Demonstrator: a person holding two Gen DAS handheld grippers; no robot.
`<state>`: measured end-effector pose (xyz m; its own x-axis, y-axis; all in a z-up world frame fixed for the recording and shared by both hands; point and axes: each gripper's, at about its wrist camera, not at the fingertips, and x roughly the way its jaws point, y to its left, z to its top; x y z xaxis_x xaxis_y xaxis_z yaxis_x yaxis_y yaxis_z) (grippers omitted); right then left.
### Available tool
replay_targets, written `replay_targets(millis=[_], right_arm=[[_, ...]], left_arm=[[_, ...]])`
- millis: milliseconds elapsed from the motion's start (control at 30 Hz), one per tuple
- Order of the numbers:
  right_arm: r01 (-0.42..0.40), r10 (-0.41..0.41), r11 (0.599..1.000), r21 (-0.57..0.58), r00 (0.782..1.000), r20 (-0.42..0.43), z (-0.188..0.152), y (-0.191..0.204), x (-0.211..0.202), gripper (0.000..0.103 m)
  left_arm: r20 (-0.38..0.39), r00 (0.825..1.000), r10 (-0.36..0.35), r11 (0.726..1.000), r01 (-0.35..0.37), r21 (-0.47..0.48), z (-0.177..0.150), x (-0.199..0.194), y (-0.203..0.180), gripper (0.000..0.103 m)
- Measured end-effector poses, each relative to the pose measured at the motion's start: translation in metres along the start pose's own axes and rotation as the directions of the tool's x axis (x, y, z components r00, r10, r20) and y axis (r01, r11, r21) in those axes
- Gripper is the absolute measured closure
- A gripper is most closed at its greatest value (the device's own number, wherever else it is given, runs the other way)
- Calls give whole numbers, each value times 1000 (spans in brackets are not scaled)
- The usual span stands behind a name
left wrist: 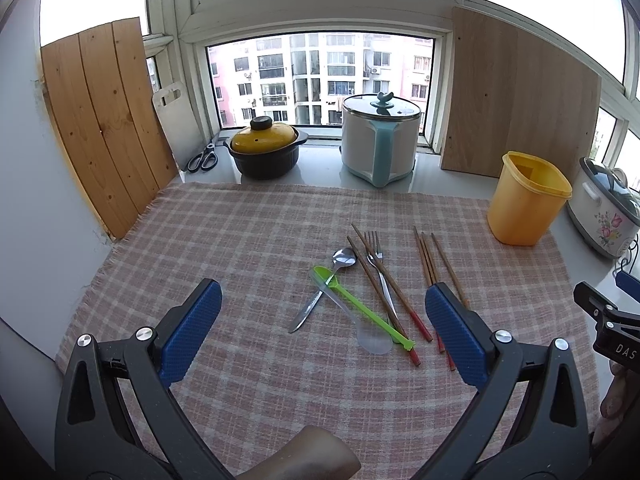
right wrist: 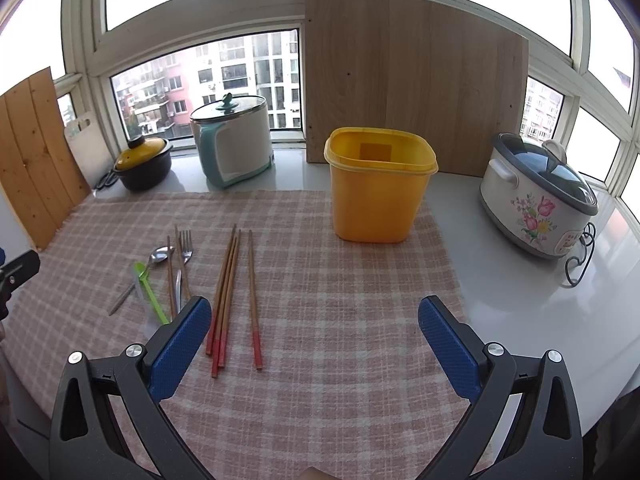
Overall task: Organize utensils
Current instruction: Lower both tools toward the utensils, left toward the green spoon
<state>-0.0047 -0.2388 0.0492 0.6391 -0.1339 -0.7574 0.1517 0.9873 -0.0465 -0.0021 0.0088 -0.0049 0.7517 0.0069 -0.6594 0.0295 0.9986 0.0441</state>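
Utensils lie loose on a pink checked cloth (left wrist: 248, 240): a metal spoon (left wrist: 344, 258), a green plastic spoon (left wrist: 360, 306), a clear plastic spoon (left wrist: 374, 340), a fork (left wrist: 376, 260) and several red-tipped chopsticks (left wrist: 430, 264). An empty yellow tub (left wrist: 524, 200) stands upright at the cloth's far right corner. My left gripper (left wrist: 322, 300) hovers open above the spoons, holding nothing. In the right wrist view, my right gripper (right wrist: 314, 314) is open over bare cloth, right of the chopsticks (right wrist: 230, 280) and in front of the yellow tub (right wrist: 378, 188).
Along the window sill stand a yellow-lidded black pot (left wrist: 266, 148), a white and teal cooker (left wrist: 380, 140), scissors (left wrist: 204, 158) and leaning wooden boards (left wrist: 516, 108). A floral cooker (right wrist: 536, 196) sits on the white counter at the right.
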Motion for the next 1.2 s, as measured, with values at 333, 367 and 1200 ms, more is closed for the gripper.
replay_targets(millis=[333, 367, 1200], right_arm=[[6, -6, 1000, -11, 1000, -29, -1, 3, 16, 1], [5, -6, 1000, -14, 1000, -28, -1, 3, 19, 1], [-141, 132, 989, -43, 977, -170, 7, -6, 93, 16]], left_arm=[[-93, 996, 1, 1000, -2, -13, -11, 37, 24, 0], [-105, 994, 7, 1000, -9, -11, -13, 42, 27, 0], [-289, 931, -221, 974, 199, -104, -23, 121, 48, 54]])
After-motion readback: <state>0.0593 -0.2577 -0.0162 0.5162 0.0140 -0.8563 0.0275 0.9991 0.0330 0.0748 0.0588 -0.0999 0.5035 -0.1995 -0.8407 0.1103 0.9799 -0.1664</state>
